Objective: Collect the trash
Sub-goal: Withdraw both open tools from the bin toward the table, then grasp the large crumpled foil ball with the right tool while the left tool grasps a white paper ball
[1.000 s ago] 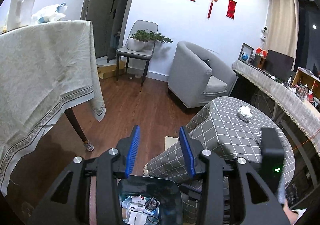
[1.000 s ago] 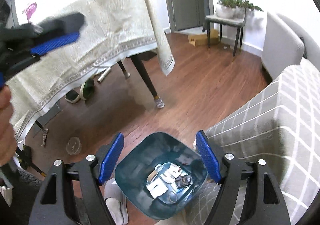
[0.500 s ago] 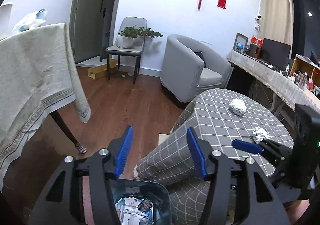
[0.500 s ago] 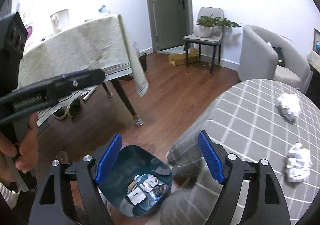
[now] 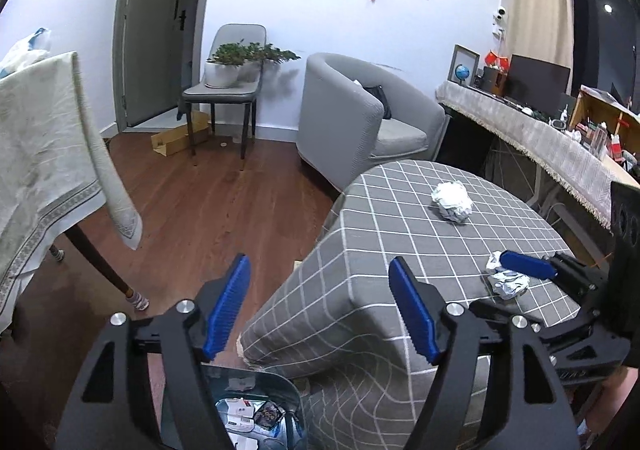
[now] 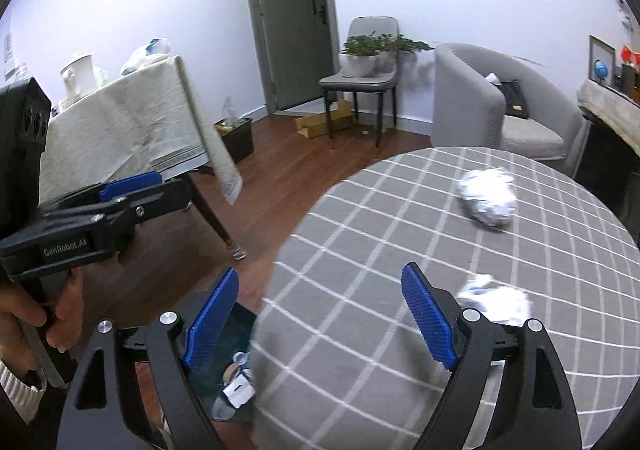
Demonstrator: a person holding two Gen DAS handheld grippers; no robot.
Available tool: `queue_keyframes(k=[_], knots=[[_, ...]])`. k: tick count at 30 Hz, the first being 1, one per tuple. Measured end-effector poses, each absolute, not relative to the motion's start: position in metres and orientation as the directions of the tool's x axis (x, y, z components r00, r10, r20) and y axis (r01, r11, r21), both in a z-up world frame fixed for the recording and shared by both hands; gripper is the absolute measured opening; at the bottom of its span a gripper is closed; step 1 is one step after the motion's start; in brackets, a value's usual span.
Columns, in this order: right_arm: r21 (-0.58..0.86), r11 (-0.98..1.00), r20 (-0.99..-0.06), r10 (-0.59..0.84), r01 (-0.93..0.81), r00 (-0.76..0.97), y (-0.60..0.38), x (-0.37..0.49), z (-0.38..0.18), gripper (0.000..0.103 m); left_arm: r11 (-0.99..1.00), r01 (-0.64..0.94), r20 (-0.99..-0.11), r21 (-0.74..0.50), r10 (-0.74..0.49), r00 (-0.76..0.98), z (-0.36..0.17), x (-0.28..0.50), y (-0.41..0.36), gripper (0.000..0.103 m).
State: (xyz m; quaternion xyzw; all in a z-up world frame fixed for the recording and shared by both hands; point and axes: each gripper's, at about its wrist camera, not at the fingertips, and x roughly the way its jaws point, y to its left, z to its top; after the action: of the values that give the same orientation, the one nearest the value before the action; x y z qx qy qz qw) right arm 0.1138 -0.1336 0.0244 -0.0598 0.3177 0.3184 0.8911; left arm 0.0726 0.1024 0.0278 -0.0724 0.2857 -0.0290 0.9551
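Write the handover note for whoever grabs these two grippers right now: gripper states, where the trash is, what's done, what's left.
Left gripper: jaws have just been opening, nothing between them, above the edge of the grey checked tablecloth.
Right gripper: also just opening wider, empty, over the cloth near the closer crumpled white paper ball.
The farther crumpled paper ball lies toward the back of the cloth.
Dark teal trash bin stands on the floor beside the table, already holding some trash.
Left: both balls go into the bin.
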Motion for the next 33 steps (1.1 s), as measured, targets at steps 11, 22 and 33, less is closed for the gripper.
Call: queue_keyframes(k=[11, 22, 33], knots=[[0.037, 0.853, -0.625, 0.426, -0.520, 0.654, -0.180, 0.139, 0.022, 0.089, 0.987, 0.042, -0.545, -0.153, -0.120, 0.829, 0.026, 0.099, 0.074, 0.077], [0.110, 0.846, -0.708, 0.435, -0.522, 0.556, -0.199, 0.160, 0.002, 0.087, 0.978, 0.066, -0.548, -0.198, -0.166, 0.820, 0.027, 0.125, 0.055, 0.082], [0.132, 0.855, -0.705, 0.437, -0.502, 0.559, -0.218, 0.182, 0.007, 0.058, 0.974, 0.122, -0.559, -0.190, -0.210, 0.802, 0.026, 0.152, 0.022, 0.084]])
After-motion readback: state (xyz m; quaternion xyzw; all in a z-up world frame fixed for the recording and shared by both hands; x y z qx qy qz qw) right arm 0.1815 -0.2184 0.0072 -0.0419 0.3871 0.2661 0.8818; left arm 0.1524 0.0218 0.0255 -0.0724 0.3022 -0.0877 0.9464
